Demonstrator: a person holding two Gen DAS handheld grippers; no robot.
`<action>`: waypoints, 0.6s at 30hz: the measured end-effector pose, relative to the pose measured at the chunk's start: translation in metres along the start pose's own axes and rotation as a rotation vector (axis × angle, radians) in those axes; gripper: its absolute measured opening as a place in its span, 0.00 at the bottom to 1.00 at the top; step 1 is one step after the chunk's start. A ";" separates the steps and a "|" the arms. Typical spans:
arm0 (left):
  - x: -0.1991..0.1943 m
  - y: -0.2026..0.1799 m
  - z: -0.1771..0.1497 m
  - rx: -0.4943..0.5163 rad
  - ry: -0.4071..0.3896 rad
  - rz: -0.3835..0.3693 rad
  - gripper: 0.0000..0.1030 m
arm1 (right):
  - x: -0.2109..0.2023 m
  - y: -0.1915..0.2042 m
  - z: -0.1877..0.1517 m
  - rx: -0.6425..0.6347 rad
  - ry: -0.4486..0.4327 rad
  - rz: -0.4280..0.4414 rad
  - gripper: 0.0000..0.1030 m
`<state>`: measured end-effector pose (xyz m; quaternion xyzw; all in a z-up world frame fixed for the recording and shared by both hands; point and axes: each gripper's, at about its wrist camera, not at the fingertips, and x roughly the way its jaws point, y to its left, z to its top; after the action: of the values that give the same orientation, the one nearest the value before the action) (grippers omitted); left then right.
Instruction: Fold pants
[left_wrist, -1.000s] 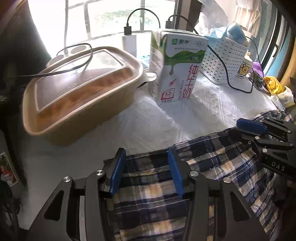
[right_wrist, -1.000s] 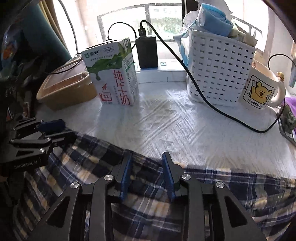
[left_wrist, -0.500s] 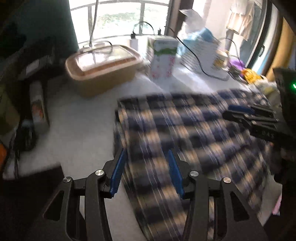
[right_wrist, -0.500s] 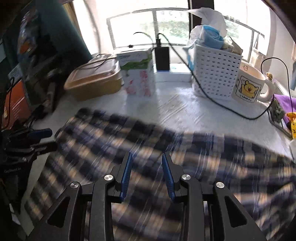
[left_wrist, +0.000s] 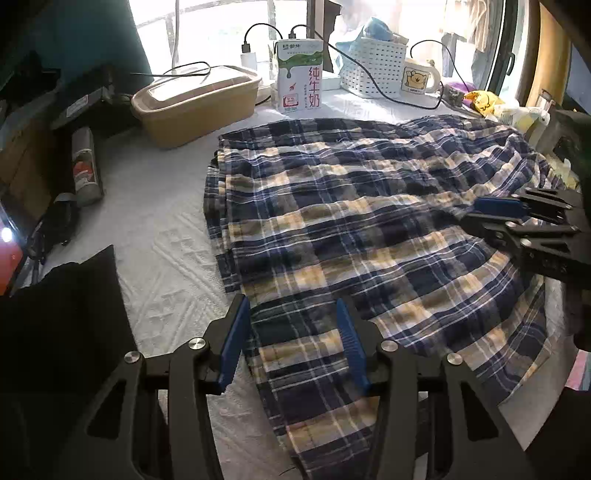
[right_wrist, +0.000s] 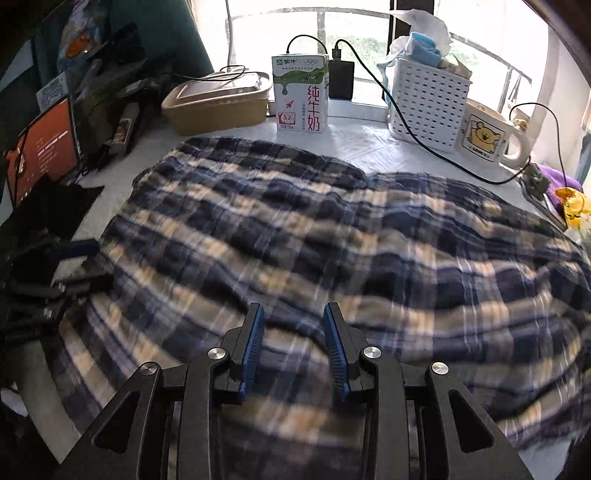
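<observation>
Fingers (left_wrist: 236, 341) of the left gripper (left_wrist: 291, 345) stand apart over the near hem of the plaid pants (left_wrist: 351, 221), pressing on nothing, their jaws having just been opening. Blue pads of the right gripper (right_wrist: 293, 345) also stand apart above the blurred cloth, gripping nothing. Spread across the white-covered counter (left_wrist: 166, 236), the pants lie flat in layered folds. Beyond them stand a tan lidded container (left_wrist: 195, 103), a milk carton (left_wrist: 300, 75), a white perforated basket (right_wrist: 428, 99) and a bear mug (right_wrist: 487, 138) beside the bright window.
</observation>
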<state>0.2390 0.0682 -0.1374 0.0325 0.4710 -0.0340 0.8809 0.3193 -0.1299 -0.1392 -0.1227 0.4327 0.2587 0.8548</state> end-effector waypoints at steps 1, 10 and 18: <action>0.001 0.001 0.000 -0.003 0.001 0.006 0.51 | -0.003 0.000 -0.005 -0.004 -0.004 -0.005 0.35; -0.002 0.007 -0.011 -0.035 0.006 0.042 0.63 | -0.034 -0.008 -0.051 -0.032 -0.041 0.018 0.43; -0.024 -0.015 0.001 -0.007 -0.019 0.093 0.64 | -0.075 -0.043 -0.076 0.011 -0.052 0.031 0.46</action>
<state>0.2254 0.0539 -0.1168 0.0511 0.4606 0.0083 0.8861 0.2550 -0.2240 -0.1246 -0.1048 0.4135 0.2726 0.8624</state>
